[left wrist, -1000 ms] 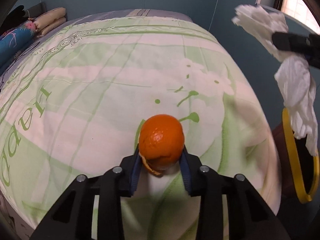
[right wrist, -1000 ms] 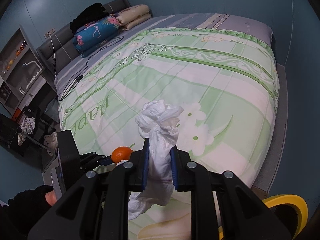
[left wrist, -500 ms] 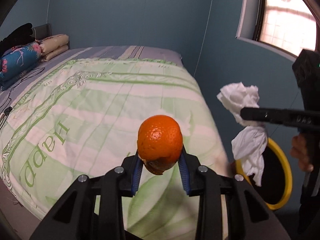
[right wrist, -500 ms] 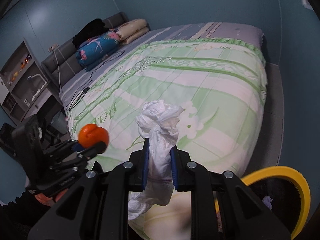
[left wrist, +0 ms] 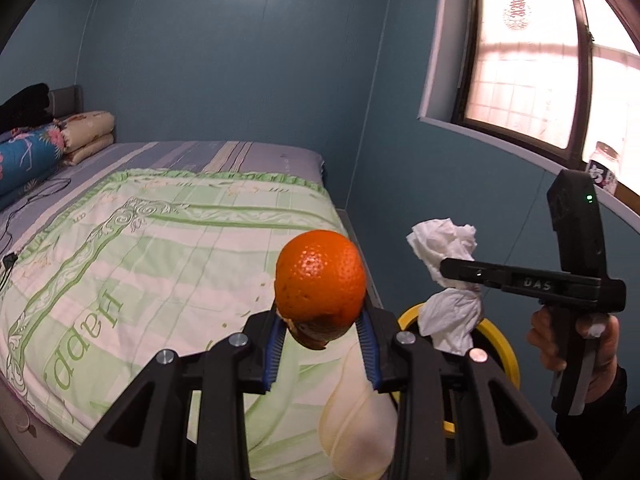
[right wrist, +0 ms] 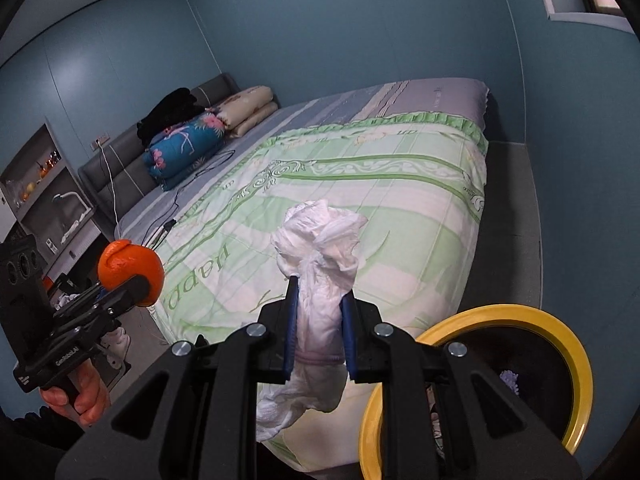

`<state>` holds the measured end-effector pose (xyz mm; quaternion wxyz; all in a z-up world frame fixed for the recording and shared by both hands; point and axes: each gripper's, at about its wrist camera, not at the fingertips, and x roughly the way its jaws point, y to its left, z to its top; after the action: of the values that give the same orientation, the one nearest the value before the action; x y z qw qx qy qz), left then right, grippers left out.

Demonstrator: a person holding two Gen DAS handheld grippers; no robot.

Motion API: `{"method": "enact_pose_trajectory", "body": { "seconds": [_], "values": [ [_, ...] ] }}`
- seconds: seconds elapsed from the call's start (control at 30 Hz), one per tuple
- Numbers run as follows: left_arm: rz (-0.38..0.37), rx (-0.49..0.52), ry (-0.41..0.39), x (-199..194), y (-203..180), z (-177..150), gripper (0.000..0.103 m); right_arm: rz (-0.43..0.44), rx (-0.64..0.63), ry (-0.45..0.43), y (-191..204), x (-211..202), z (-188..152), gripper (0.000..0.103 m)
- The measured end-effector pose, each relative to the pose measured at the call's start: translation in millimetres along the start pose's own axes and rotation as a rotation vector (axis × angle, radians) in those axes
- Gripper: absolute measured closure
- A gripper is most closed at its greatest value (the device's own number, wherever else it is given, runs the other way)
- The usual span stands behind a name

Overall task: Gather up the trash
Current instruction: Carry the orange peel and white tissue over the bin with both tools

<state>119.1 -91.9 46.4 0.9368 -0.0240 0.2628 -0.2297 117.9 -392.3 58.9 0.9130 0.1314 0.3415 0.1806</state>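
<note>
My left gripper (left wrist: 320, 344) is shut on an orange peel ball (left wrist: 320, 280) and holds it in the air above the bed's near corner; it also shows in the right wrist view (right wrist: 130, 268). My right gripper (right wrist: 318, 320) is shut on a crumpled white tissue (right wrist: 320, 264), which hangs below the jaws. In the left wrist view the tissue (left wrist: 448, 280) hangs above the yellow-rimmed trash bin (left wrist: 502, 344). The bin (right wrist: 560, 332) stands on the floor at the lower right, with some trash inside.
A bed with a green and white quilt (right wrist: 360, 184) fills the middle. Pillows and folded bedding (right wrist: 200, 136) lie at its head. A shelf unit (right wrist: 40, 192) stands at far left. A window (left wrist: 532, 52) and a jar on its sill are to the right.
Both grippers have risen and pulled back from the bed with their loads. The right gripper with the tissue has moved over the yellow bin, and the bin shows more fully.
</note>
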Motion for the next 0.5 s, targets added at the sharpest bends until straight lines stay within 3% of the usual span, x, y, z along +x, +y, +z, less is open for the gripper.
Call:
{"method": "enact_pose_trajectory", "body": {
  "seconds": [0.33, 0.5],
  "values": [
    [-0.044, 0.081, -0.054, -16, -46, 16, 0.072, -0.023, 0.037, -0.068, -19, -29, -6, 0.085],
    [-0.063, 0.094, -0.040, -7, -57, 19, 0.072, -0.086, 0.060, -0.110, -35, -42, -8, 0.085]
  ]
}}
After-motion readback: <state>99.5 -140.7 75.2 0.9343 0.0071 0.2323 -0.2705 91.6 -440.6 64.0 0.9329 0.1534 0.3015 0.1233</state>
